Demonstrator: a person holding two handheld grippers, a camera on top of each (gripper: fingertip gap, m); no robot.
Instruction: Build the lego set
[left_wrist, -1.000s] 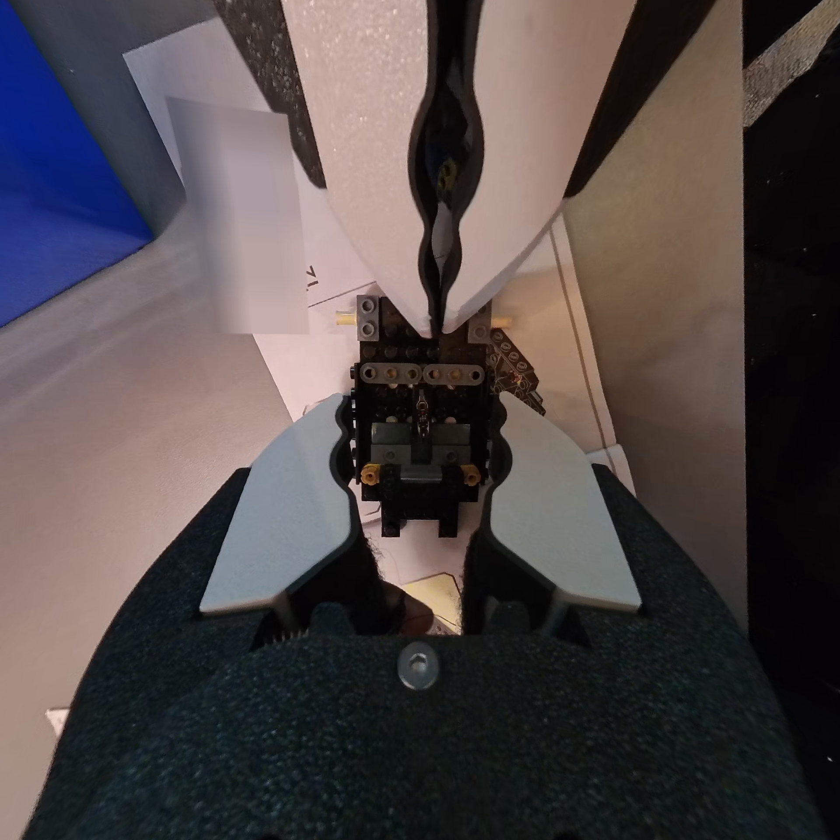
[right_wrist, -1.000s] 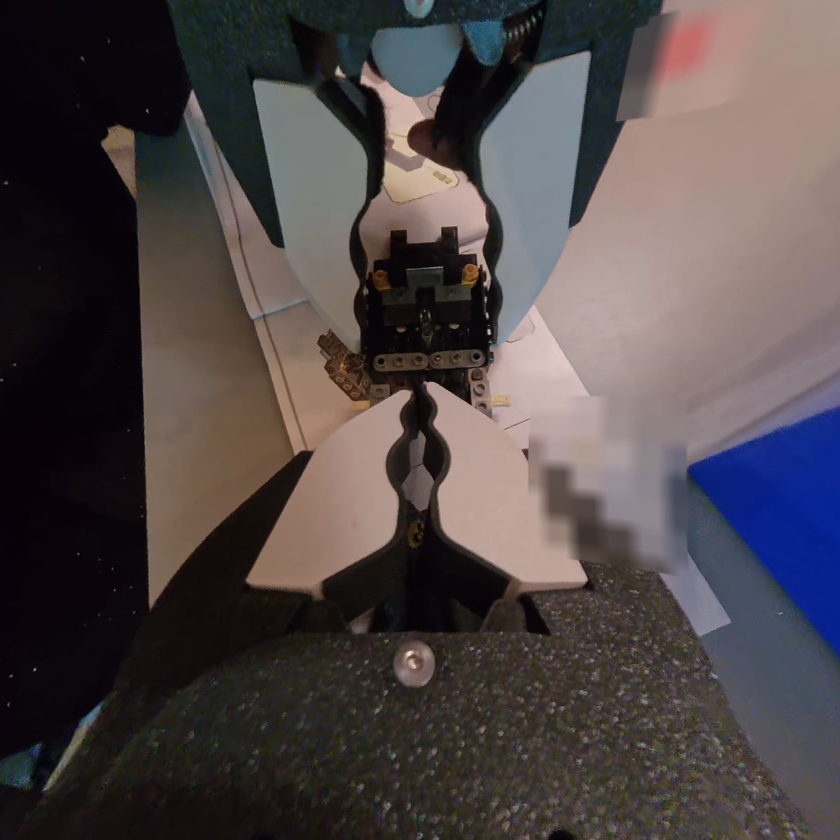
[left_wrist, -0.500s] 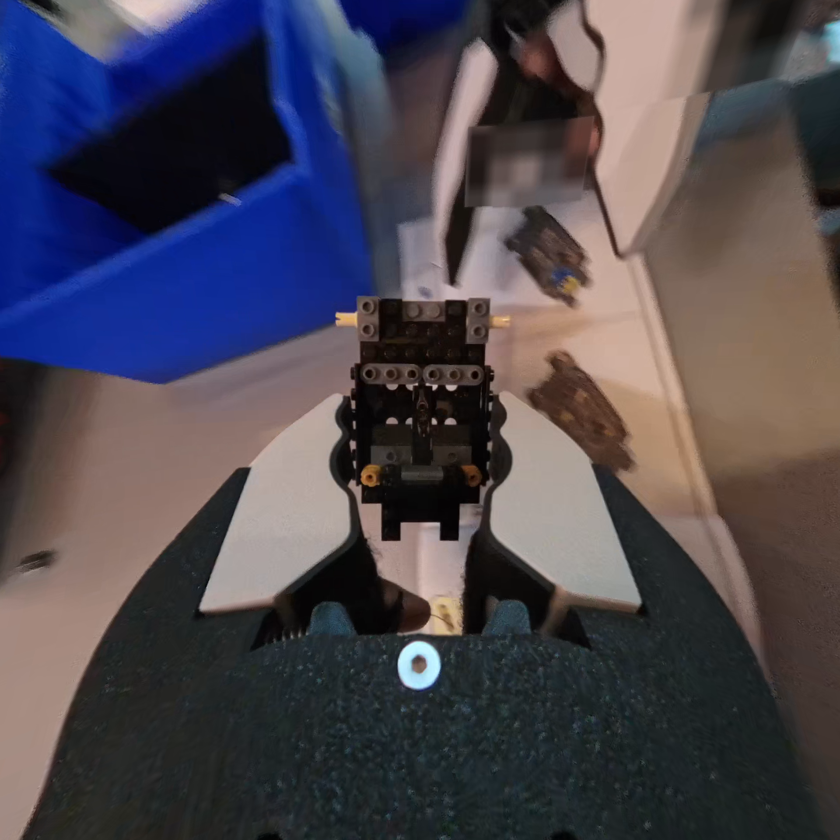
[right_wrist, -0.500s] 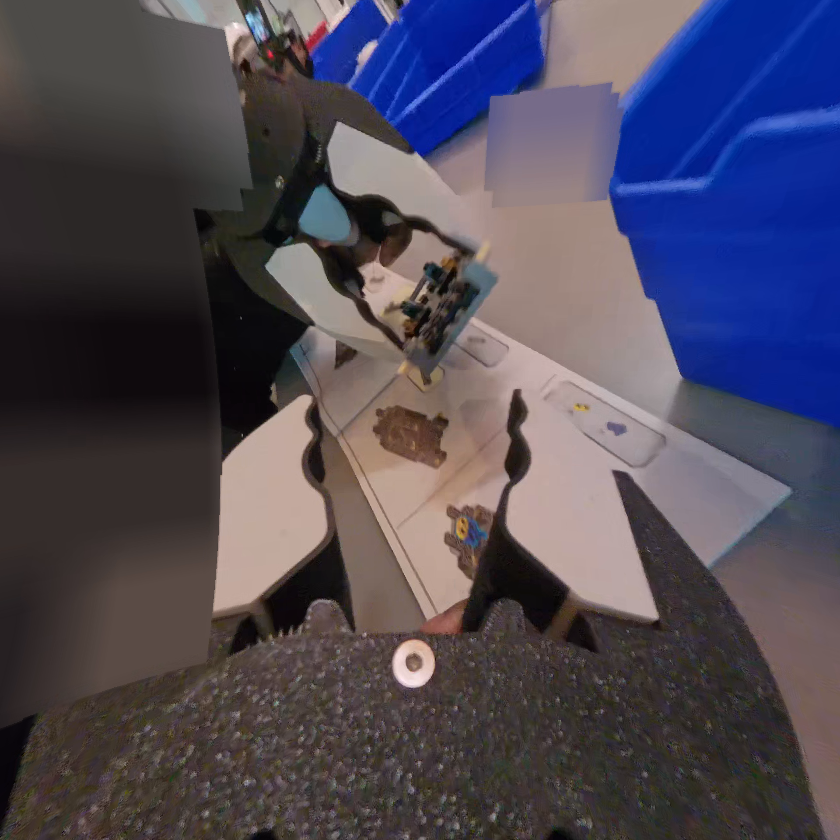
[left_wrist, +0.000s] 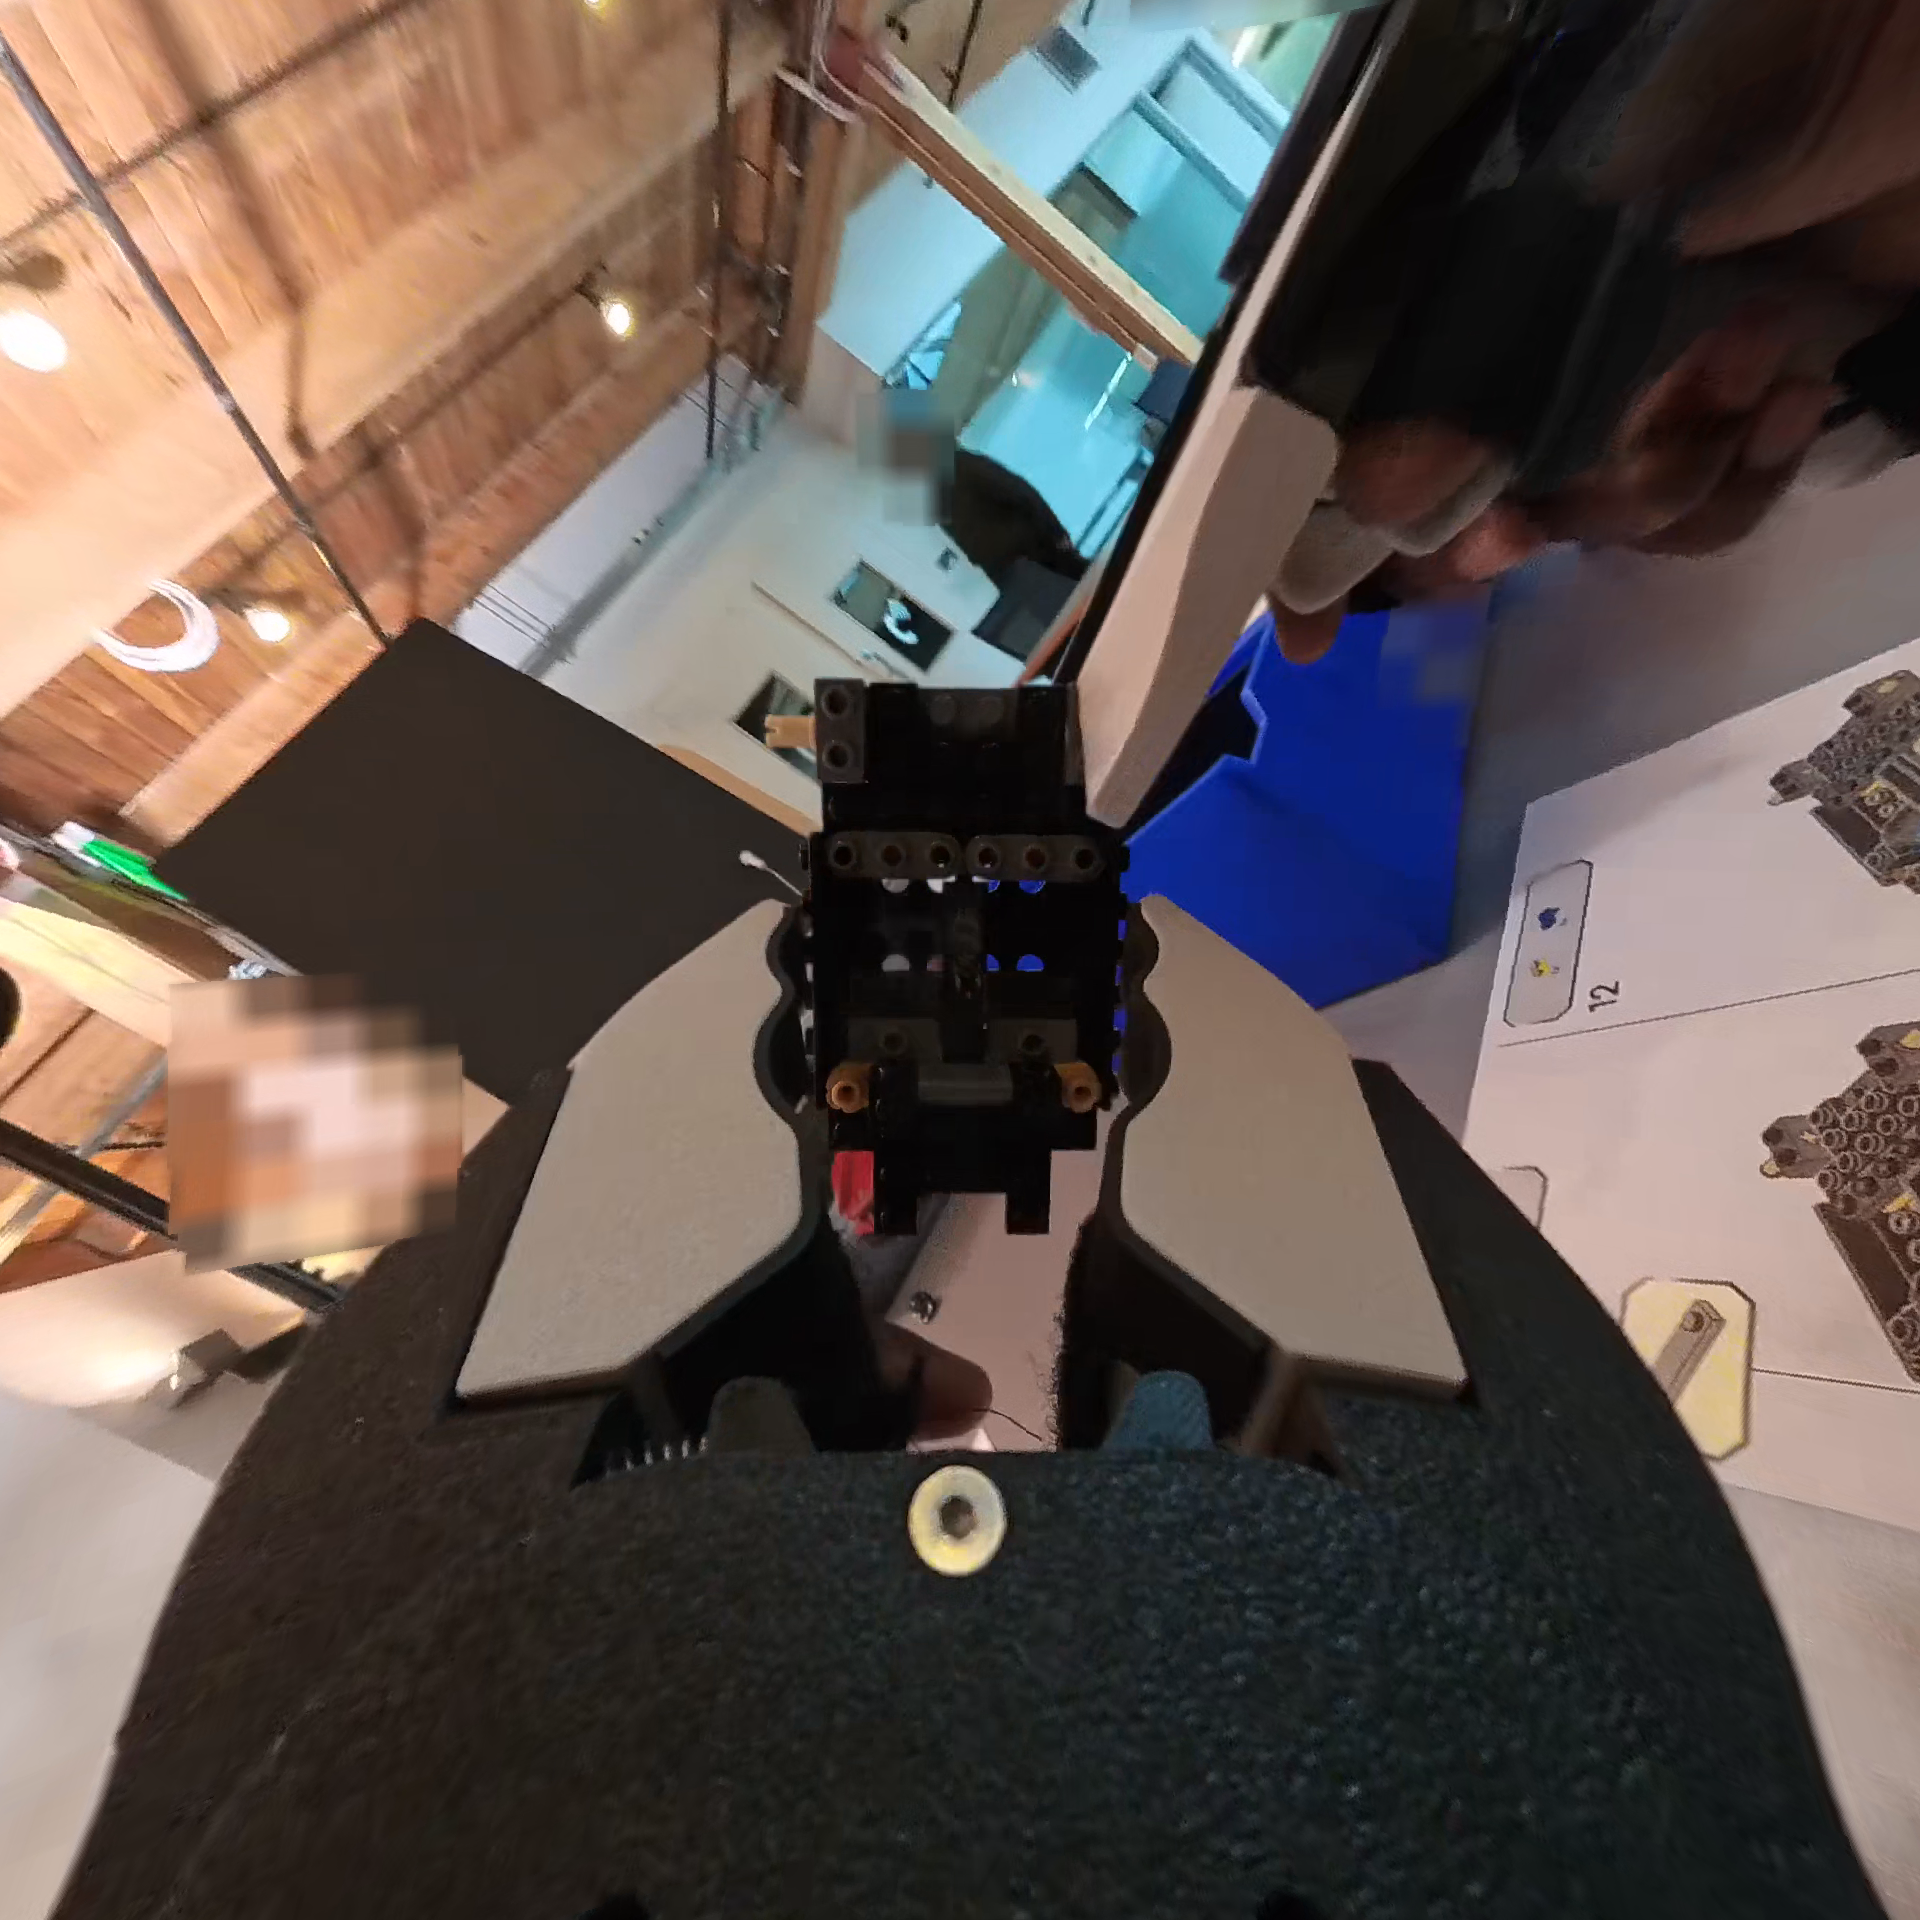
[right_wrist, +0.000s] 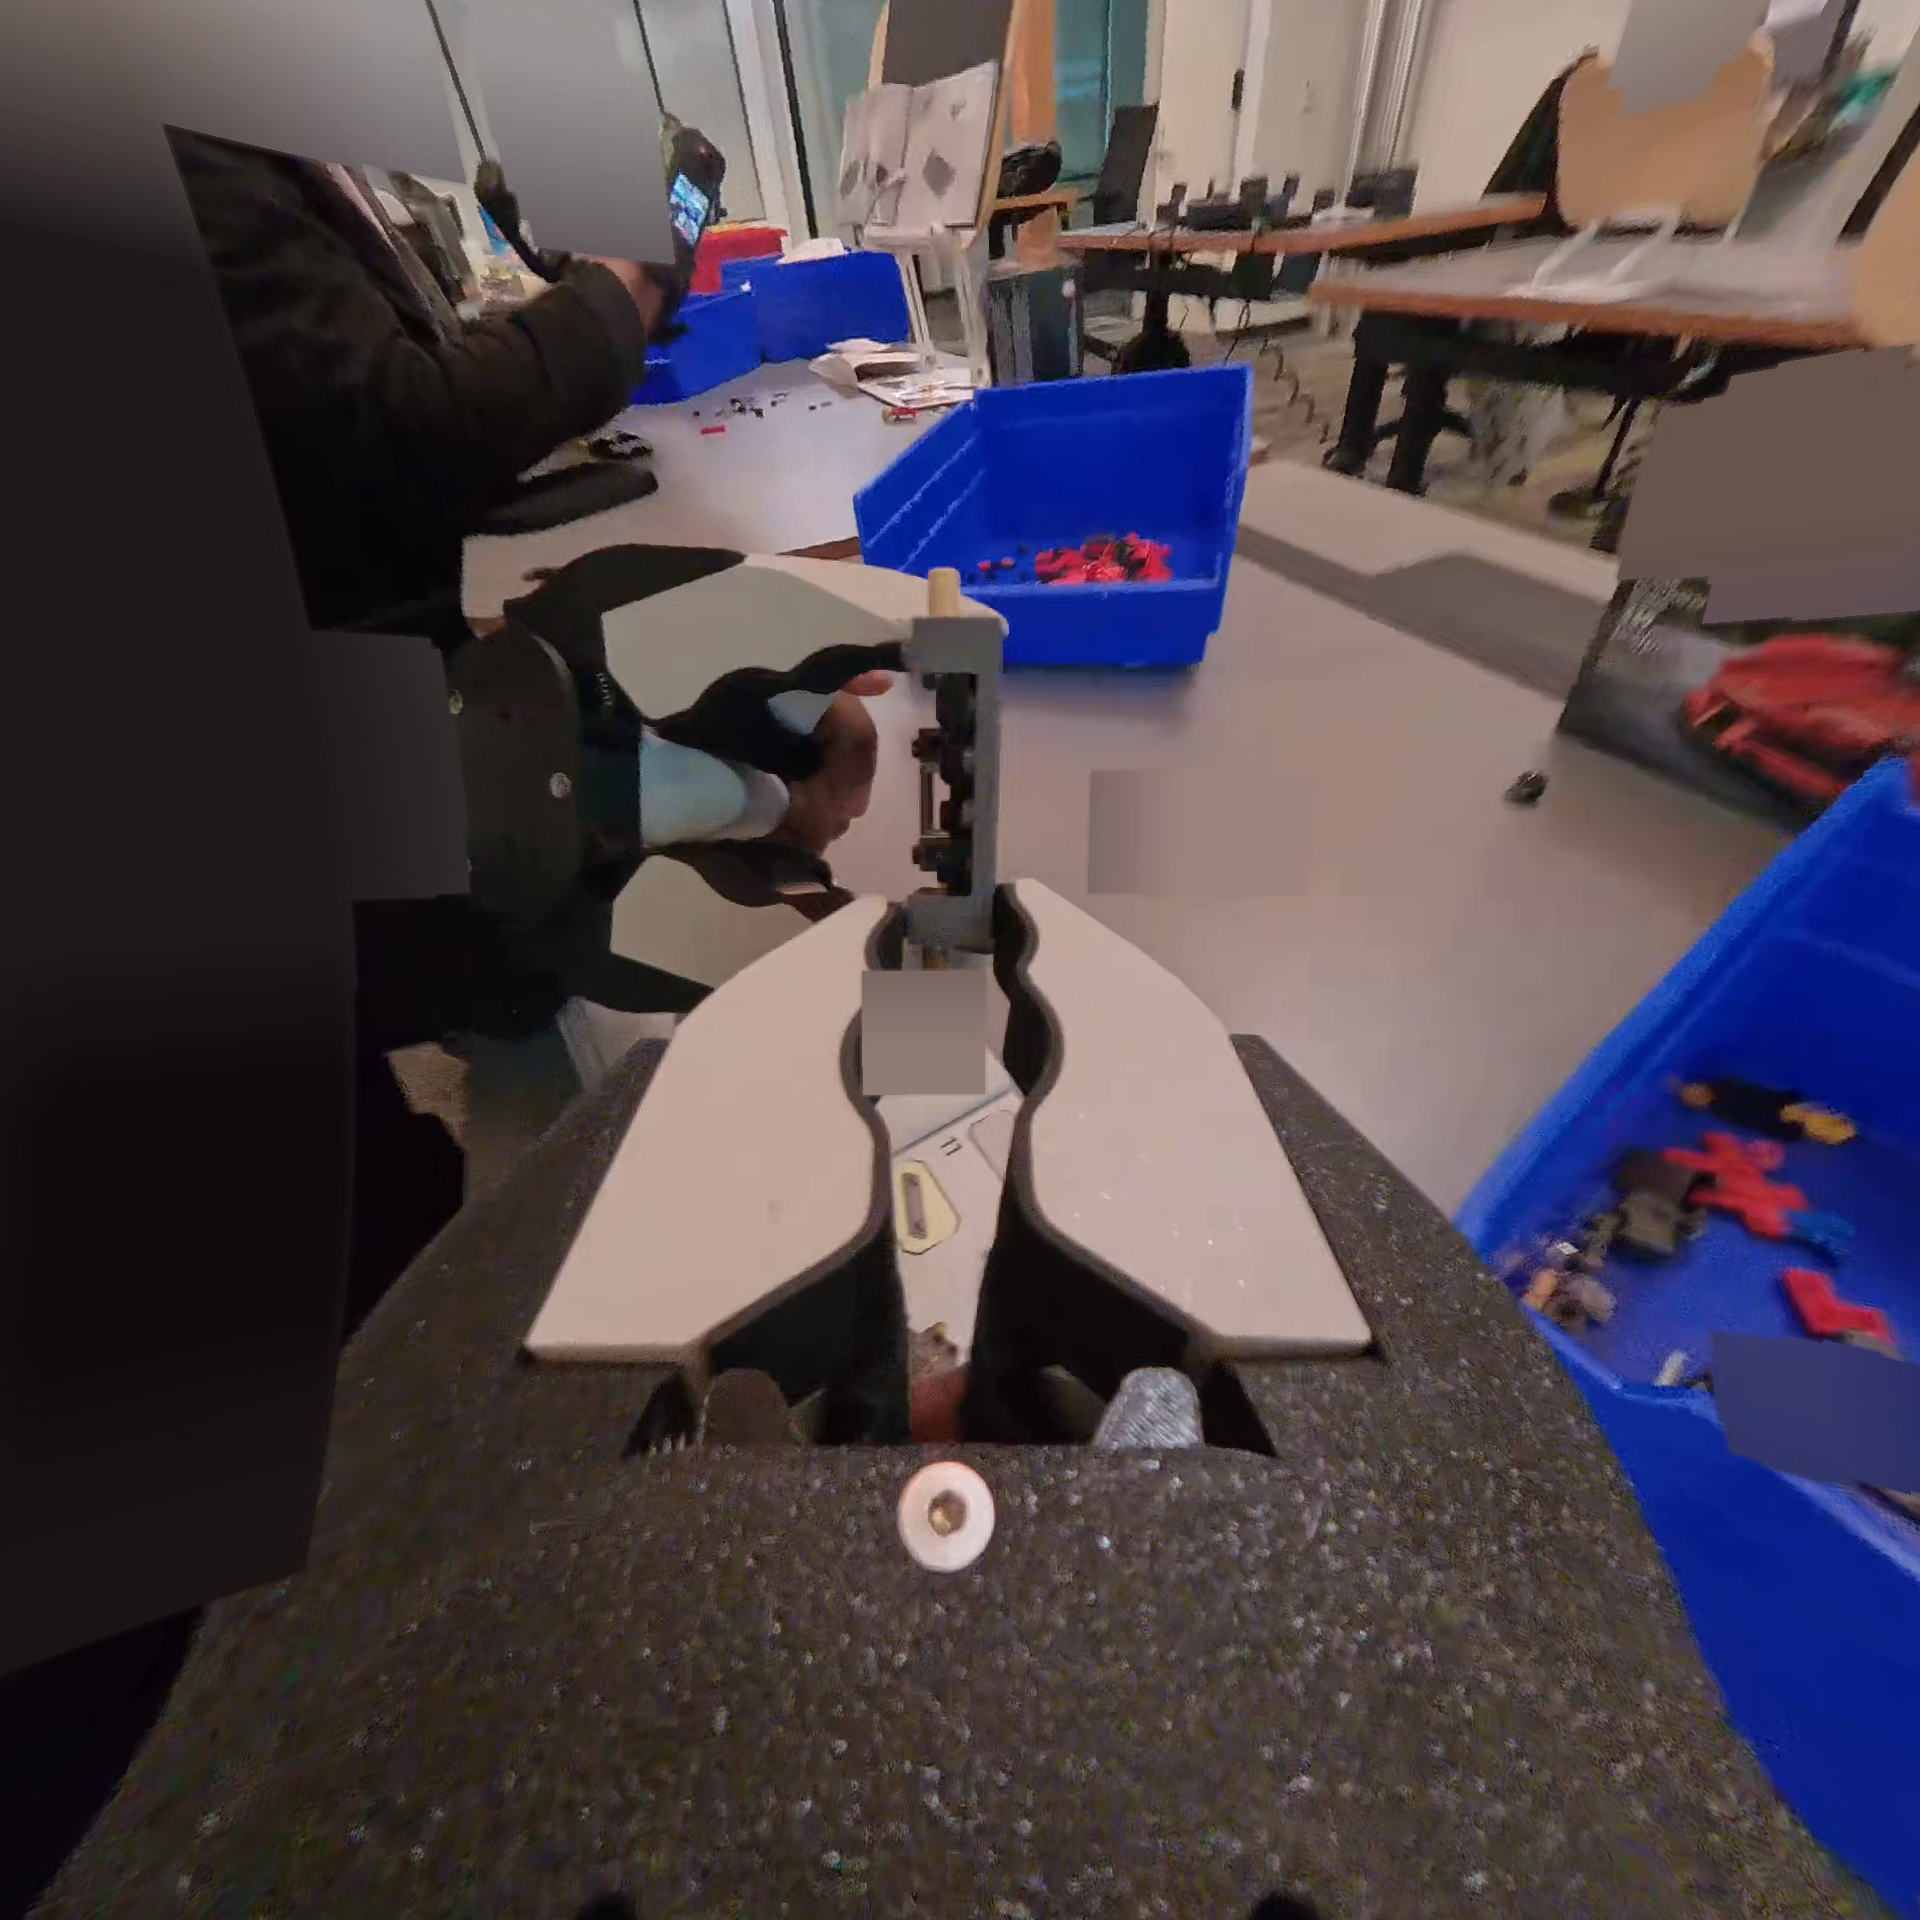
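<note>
Right wrist view puts the grey table (right_wrist: 1351, 935) under us. Our left gripper (left_wrist: 961, 1023) clamps the black lego assembly (left_wrist: 961, 977) upright above it; our right gripper (right_wrist: 951, 920), fingers narrowly parted, closes around its lower end — whether gripping, we cannot tell. We steady it — then press squarely.

Right gripper (right_wrist: 943, 925) fingertips bracket the lower end of the upright lego assembly (right_wrist: 956, 764); contact uncertain. Left gripper (right_wrist: 894, 769) clamps it. Blue bin (right_wrist: 1091, 613) behind.
</note>
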